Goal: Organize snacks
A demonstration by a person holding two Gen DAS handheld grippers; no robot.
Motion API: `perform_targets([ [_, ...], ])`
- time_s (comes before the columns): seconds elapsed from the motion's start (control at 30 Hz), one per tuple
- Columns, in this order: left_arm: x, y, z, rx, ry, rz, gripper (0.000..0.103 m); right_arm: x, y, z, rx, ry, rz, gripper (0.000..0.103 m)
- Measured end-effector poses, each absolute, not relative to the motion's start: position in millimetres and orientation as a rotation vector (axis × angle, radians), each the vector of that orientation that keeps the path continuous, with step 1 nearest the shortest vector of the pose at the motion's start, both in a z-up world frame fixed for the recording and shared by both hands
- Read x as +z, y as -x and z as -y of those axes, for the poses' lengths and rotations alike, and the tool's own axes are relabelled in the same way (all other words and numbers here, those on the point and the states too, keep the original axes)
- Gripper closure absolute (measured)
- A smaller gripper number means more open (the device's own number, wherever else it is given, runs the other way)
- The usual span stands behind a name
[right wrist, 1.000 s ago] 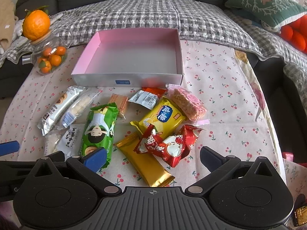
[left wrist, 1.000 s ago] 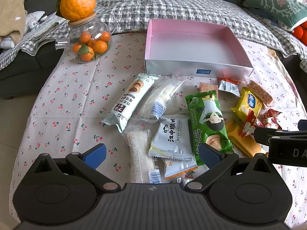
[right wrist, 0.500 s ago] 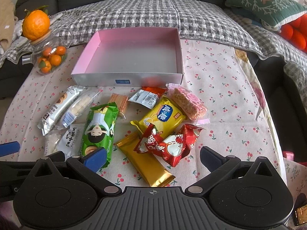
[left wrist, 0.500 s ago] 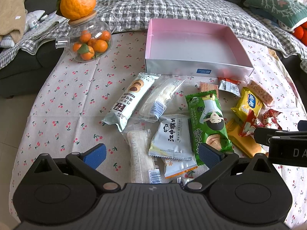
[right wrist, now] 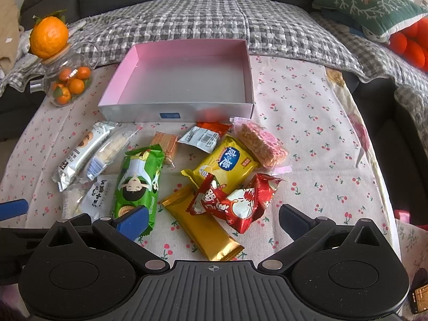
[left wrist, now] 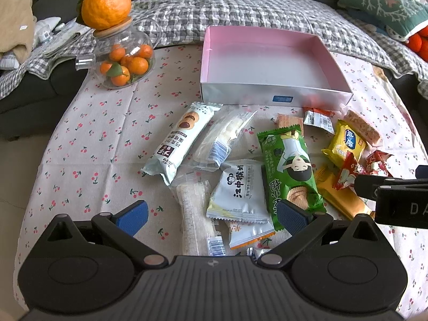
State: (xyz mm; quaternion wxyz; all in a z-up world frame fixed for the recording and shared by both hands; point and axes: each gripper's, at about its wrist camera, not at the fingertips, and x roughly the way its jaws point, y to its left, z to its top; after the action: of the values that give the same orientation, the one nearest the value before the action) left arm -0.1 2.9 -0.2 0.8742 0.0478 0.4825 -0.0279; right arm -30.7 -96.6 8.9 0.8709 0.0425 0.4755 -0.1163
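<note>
The box (right wrist: 182, 85) sits on the tablecloth (right wrist: 307, 123), open side up, with nothing in it. To its left stands the jar of small oranges (right wrist: 67, 83), a large orange (right wrist: 49, 41) resting on its lid. All the snack packets lie in front of the box: the biscuit roll (left wrist: 180, 145) and the clear-wrapped cake (left wrist: 223, 139) toward its left corner, the long wafer pack (right wrist: 137, 184) before its middle, the cracker bag (right wrist: 227, 163) and the cereal bar (right wrist: 260, 144) toward its right corner. Behind the box lies the checked blanket (right wrist: 214, 18).
</note>
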Motion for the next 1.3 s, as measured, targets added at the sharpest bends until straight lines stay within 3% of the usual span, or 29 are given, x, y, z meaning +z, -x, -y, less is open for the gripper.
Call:
perform_targets([
  [0.47, 10.7, -6.0, -10.0, -0.112, -0.102, -0.878, 0.001, 19.2, 20.7, 111.7, -0.209, -0.1, -0.974, 0.0],
  [0.7, 14.4, -33.4, -11.9, -0.195, -0.19, -0.901, 0.001, 8.9, 0.5, 152.5, -0.214, -0.222, -1.0, 0.0],
  [1.03, 2.0, -71.4, -33.5, -0.253, -0.038, -1.002, 0.001, -8.3, -11.6, 185.5, -0.233, -0.347, -1.033, 0.0],
  [1.3, -17.8, -104.8, -54.6, -0.271, 0.068, -1.061, 0.017, -9.1, -31.1, 202.1, -0.226, -0.335, -0.978, 0.0],
])
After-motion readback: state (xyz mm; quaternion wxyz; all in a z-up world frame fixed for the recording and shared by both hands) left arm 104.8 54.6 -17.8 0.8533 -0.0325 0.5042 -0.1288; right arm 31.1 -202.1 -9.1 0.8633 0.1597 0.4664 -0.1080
